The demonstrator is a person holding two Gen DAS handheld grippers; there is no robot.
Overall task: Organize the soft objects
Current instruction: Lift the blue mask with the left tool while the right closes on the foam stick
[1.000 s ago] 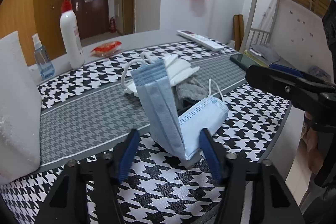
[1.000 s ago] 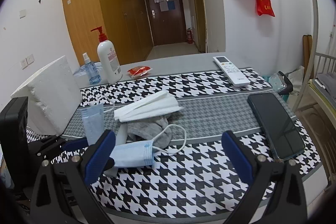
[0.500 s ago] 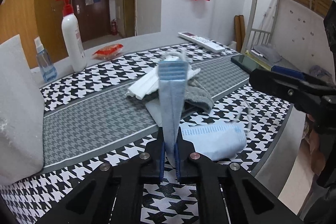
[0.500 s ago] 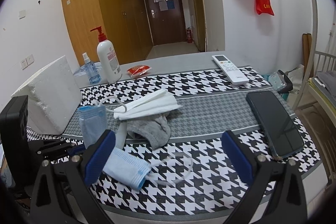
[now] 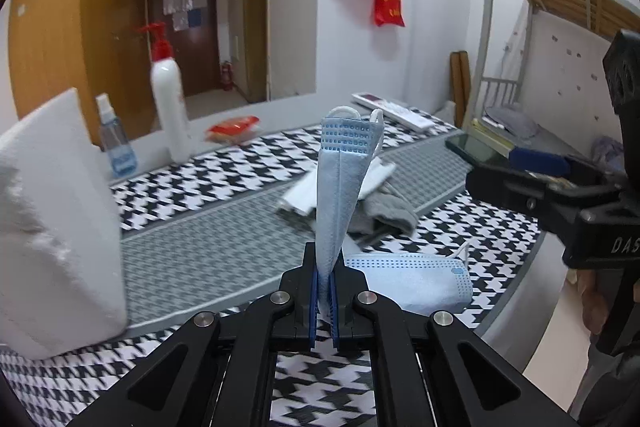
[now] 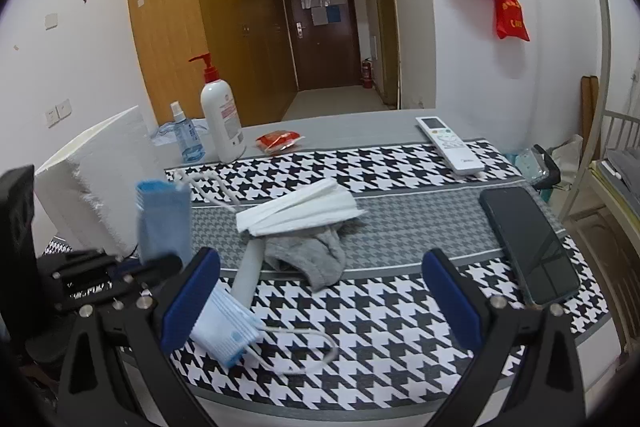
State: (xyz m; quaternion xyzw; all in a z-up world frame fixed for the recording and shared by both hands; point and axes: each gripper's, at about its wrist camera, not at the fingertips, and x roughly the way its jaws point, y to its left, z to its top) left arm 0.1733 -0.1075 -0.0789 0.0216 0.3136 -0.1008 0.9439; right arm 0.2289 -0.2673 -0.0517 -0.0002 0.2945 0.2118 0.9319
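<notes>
My left gripper [image 5: 324, 291] is shut on the lower edge of a blue face mask [image 5: 340, 187], which stands upright above the jaws, clear of the houndstooth cloth. From the right wrist view the same blue face mask [image 6: 164, 219] rises at the left above the left gripper [image 6: 152, 263]. A second blue mask [image 5: 408, 281] lies flat near the table's front edge, its ear loop trailing [image 6: 226, 327]. Behind it lie a grey sock [image 6: 312, 259] and folded white masks [image 6: 300, 211]. My right gripper [image 6: 322, 259] hangs open over the sock, holding nothing.
A white foam block [image 6: 92, 183] stands at the left. At the back are a pump bottle [image 6: 222, 119], a spray bottle [image 6: 186, 137], a red packet [image 6: 280, 141] and a remote [image 6: 448, 145]. A dark phone [image 6: 528, 243] lies at the right, near the table edge.
The left jaws closed on the blue mask and raised it upright. The second blue mask came away and now lies flat near the front edge. The right gripper stayed put.
</notes>
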